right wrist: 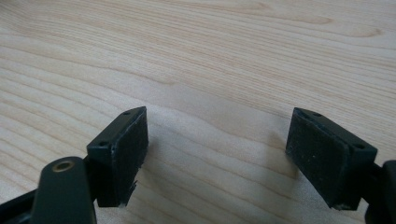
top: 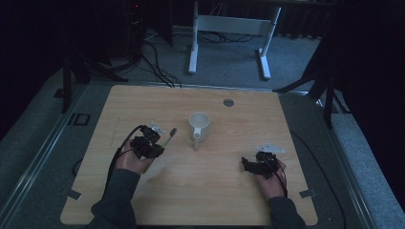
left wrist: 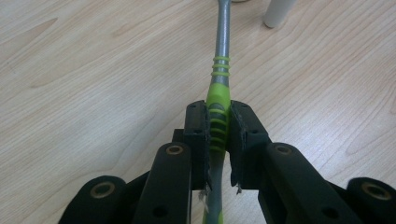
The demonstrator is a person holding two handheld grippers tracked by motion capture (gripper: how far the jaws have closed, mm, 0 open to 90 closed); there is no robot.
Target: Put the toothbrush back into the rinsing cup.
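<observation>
A slim tool with a green and grey handle (left wrist: 222, 51) points away from me across the wooden table (top: 229, 191); in the high view the tool (top: 169, 136) lies left of a white mug (top: 199, 125). My left gripper (left wrist: 218, 109) is shut on the tool's green ribbed part, and in the high view the left gripper (top: 160, 146) sits at the table's left middle. The mug's handle (left wrist: 279, 11) points toward the person. My right gripper (right wrist: 217, 135) is open just above bare wood with nothing between its jaws; the high view has the right gripper (top: 245, 164) at the table's right.
A round grey grommet (top: 229, 102) is set into the table behind the mug. Beyond the far edge, white desk legs (top: 193, 47) and cables (top: 157, 67) lie on the grey floor. Dark stands flank both sides.
</observation>
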